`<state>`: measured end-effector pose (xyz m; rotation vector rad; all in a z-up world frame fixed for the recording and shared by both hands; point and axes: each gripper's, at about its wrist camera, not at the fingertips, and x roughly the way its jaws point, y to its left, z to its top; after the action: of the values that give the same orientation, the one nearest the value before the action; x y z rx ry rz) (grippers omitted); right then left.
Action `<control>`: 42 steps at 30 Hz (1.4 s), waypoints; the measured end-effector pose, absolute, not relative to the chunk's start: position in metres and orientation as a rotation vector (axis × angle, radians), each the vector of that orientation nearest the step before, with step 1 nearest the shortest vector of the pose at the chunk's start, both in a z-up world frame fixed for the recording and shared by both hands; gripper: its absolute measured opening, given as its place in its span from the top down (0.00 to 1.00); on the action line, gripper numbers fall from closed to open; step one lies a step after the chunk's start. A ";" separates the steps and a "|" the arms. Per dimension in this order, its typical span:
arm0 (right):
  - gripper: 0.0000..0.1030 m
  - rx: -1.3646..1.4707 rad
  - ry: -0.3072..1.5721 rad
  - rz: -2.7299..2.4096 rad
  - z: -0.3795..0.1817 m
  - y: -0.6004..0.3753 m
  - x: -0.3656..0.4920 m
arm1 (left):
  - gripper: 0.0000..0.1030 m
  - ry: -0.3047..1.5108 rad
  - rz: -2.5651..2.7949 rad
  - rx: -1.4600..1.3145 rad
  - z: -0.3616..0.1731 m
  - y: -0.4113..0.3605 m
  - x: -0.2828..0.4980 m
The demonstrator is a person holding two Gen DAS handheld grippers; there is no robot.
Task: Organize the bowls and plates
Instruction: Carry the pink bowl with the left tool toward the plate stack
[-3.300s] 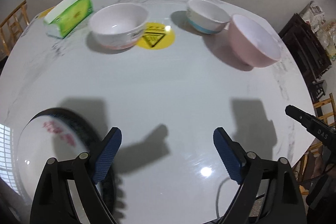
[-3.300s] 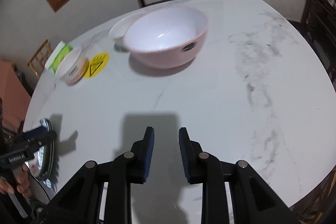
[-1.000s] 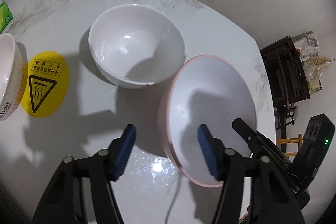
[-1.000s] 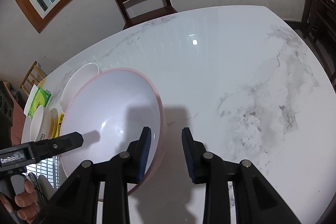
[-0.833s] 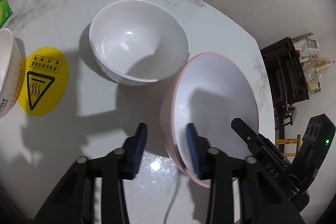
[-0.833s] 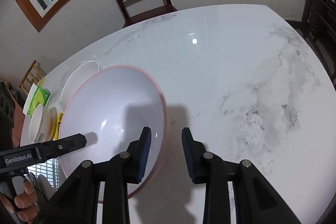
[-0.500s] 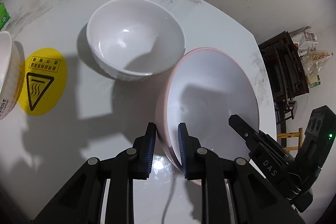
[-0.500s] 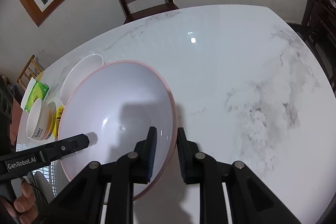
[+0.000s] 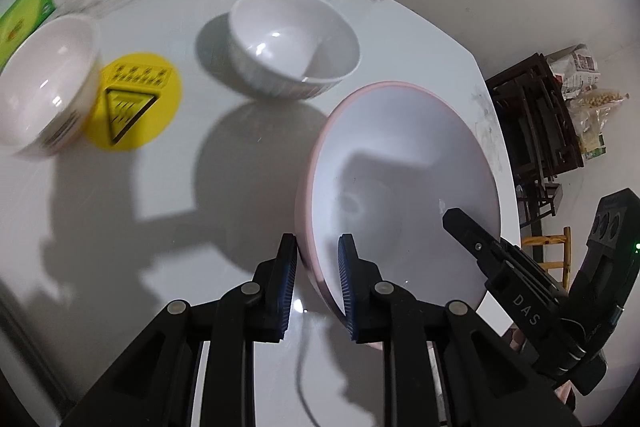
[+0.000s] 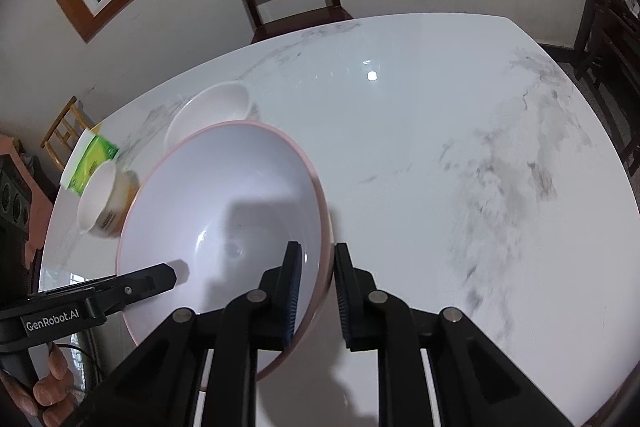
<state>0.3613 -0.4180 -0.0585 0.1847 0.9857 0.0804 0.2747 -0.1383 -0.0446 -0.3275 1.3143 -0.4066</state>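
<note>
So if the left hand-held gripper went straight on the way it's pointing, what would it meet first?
Nothing new: the left hand-held gripper is already clamped on the pink bowl, whose rim sits between its pads. Beyond that lies the marble table, probably short of the white bowl; depth is unclear.

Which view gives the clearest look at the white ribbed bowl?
The left wrist view: the white ribbed bowl sits unobstructed, showing its rim, inside and fluted wall. In the right wrist view it is small and partly hidden behind the pink bowl.
</note>
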 end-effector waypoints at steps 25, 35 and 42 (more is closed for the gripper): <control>0.84 0.148 1.101 0.190 -0.082 -0.308 0.241 | 0.83 1.297 -0.290 -0.281 -0.038 -0.028 0.154; 0.83 0.134 1.122 0.194 -0.090 -0.295 0.232 | 0.83 1.293 -0.282 -0.277 -0.047 -0.019 0.142; 0.82 0.136 1.140 0.196 -0.094 -0.296 0.232 | 0.84 1.310 -0.277 -0.265 -0.055 -0.022 0.144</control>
<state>0.2323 -0.2958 -0.0940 0.1360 1.1395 0.1963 0.1437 -0.0223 -0.0546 -0.2649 1.3097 -0.2770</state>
